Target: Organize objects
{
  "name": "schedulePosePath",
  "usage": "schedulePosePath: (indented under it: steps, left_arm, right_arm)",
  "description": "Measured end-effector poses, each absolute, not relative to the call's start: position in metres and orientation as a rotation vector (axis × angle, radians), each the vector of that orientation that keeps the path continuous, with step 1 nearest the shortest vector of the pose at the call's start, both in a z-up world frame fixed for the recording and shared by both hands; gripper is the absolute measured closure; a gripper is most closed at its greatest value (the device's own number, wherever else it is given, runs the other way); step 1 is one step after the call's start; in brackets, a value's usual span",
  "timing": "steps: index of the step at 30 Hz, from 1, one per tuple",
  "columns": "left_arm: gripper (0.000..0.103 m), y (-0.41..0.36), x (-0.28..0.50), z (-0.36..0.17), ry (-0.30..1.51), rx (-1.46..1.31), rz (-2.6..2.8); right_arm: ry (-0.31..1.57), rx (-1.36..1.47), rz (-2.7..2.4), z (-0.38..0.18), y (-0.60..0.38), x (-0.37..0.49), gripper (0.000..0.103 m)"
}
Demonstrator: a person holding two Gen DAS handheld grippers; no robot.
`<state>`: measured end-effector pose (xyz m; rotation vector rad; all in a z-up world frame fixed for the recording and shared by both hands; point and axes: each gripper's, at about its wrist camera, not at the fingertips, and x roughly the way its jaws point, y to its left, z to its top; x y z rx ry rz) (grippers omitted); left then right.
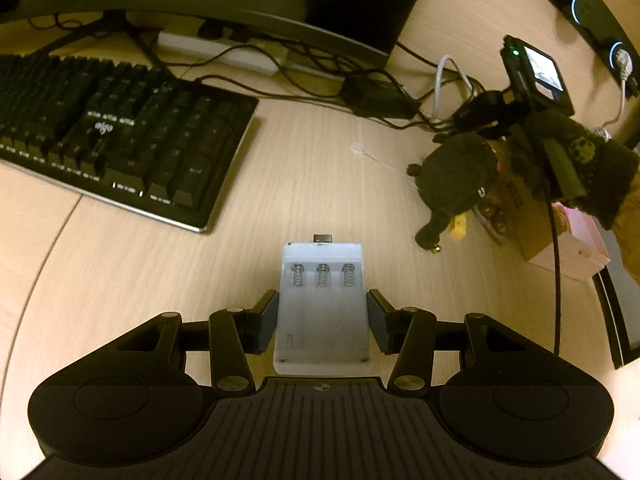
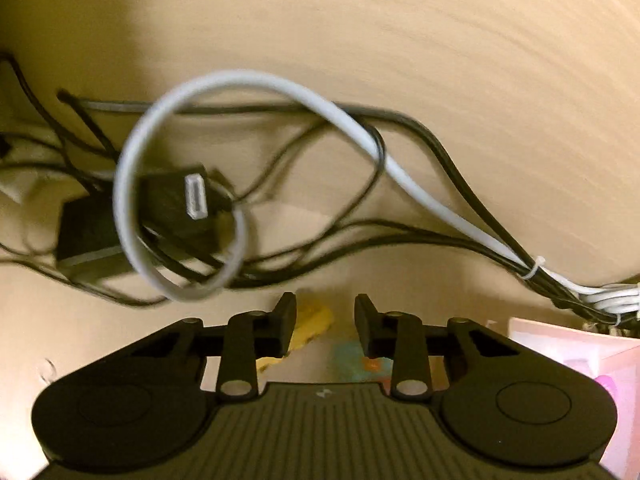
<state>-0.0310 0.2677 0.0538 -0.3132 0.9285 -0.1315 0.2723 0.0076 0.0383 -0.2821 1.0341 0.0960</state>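
In the left wrist view the left gripper (image 1: pixel 322 320) is clamped on a white battery charger (image 1: pixel 322 304), a pad pressed against each long side of the casing. The charger is an open tray with three bays, each showing a coil spring at the far end and no cell inside; a USB plug (image 1: pixel 322 238) juts from the end pointing away from the gripper. It is held over the pale wooden desk (image 1: pixel 312 168), near the middle of the surface. A black keyboard (image 1: pixel 120 128) lies toward the left edge, and a monitor base, a white power strip (image 1: pixel 218 50) and tangled cables sit along the far edge. Toward the right edge a dark plush toy (image 1: pixel 454 184) lies beside a pink box (image 1: pixel 582 256) — what the box holds cannot be told from here. In the right wrist view, which is blurred, the right gripper (image 2: pixel 325 320) hangs over the desk with its jaws partly apart and nothing pressed between the pads; a yellow item (image 2: pixel 314 322) and a bluish one lie below the gap, too smeared to identify. Beyond the fingertips a grey cable (image 2: pixel 256 80) loops over black leads and a black adapter (image 2: pixel 92 240), and a corner of the pink box (image 2: pixel 572 348) shows at the lower right.
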Motion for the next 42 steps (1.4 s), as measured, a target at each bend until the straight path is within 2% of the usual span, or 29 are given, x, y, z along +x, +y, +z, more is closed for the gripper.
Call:
schedulePosePath:
  steps: [2, 10, 23, 28, 36, 39, 42]
  left_arm:
    - [0.051, 0.266, -0.031, 0.054, 0.930, -0.320, -0.135]
    - [0.051, 0.254, -0.029, 0.052, 0.942, -0.337, -0.167]
    - [0.051, 0.223, -0.028, 0.054, 0.948, -0.326, -0.197]
    - [0.051, 0.212, -0.038, 0.056, 0.953, -0.325, -0.195]
    - [0.051, 0.226, -0.069, 0.065, 0.937, -0.340, -0.089]
    - [0.051, 0.233, -0.077, 0.064, 0.938, -0.362, -0.047]
    - [0.051, 0.233, -0.076, 0.063, 0.945, -0.392, -0.040]
  right_arm:
    - [1.017, -0.269, 0.069, 0.044, -0.002, 0.270, 0.068]
    - [1.057, -0.159, 0.138, 0.048, -0.019, 0.250, 0.069]
    - [1.145, -0.041, 0.397, 0.056, -0.034, 0.150, 0.071]
    - [1.054, 0.070, 0.286, 0.074, -0.039, 0.188, 0.071]
    - [1.108, 0.218, 0.101, 0.028, -0.031, 0.266, 0.068]
    - [1.109, 0.181, 0.178, 0.030, -0.024, 0.259, 0.089]
    - [1.093, 0.127, 0.257, 0.044, -0.020, 0.233, 0.089]
